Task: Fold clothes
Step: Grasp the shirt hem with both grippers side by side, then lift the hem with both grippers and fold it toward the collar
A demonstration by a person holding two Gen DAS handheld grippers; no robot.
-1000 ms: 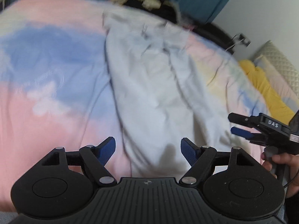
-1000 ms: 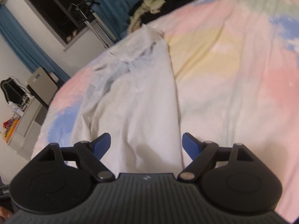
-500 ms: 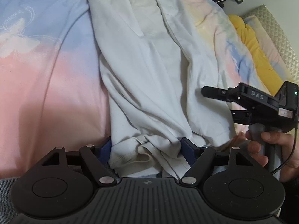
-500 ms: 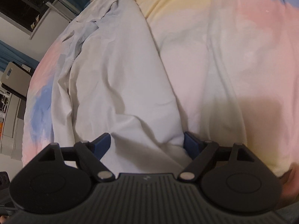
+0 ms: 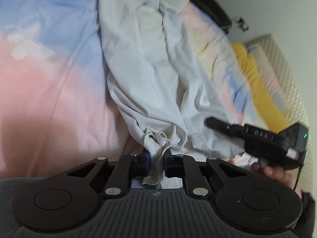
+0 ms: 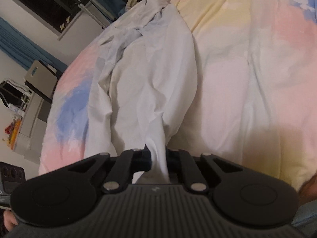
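Pastel pink-blue-yellow bedspread [image 6: 257,63], blue curtain [image 6: 23,45] behind, white garment [image 5: 150,83] pinched by just-closed left gripper [image 5: 157,155] and right gripper [image 6: 158,156] fingers

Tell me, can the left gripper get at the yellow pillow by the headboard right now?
Probably not as things stand. The left gripper has just closed on the near hem of the white garment, so it is occupied, and the right gripper sits between it and the yellow pillow.

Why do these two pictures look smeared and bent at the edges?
Left wrist view: motion blur smears the pale grey garment and pastel bedspread; fisheye curves the edges. Right wrist view: sharper, though a dark shadow falls on the bedspread near the black right gripper.
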